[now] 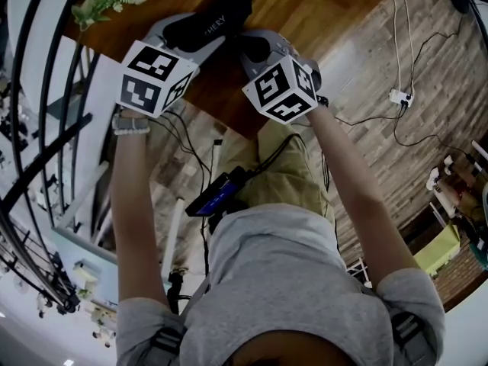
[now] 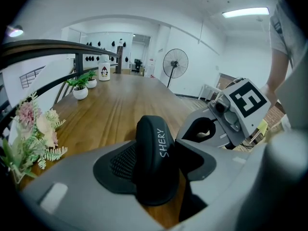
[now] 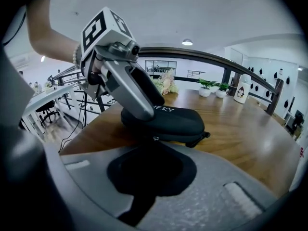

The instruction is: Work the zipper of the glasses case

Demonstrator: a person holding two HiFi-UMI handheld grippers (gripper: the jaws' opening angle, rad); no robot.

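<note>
Left gripper (image 2: 156,177) was clamped on the glasses case (image 3: 168,121), resting near the table (image 3: 240,129) edge. Right gripper (image 3: 153,153) was closed tight at the zipper pull (image 3: 155,138), which might be lost if tugged askew.

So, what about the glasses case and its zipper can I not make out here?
- Zipper track: in the head view the left gripper and right gripper cover most of the glasses case.
- Zipper pull: in the right gripper view it is too small at the shut jaws; whether it is pinched is unclear.
- Case's lower end: left gripper view, hidden behind that gripper's own body.
</note>
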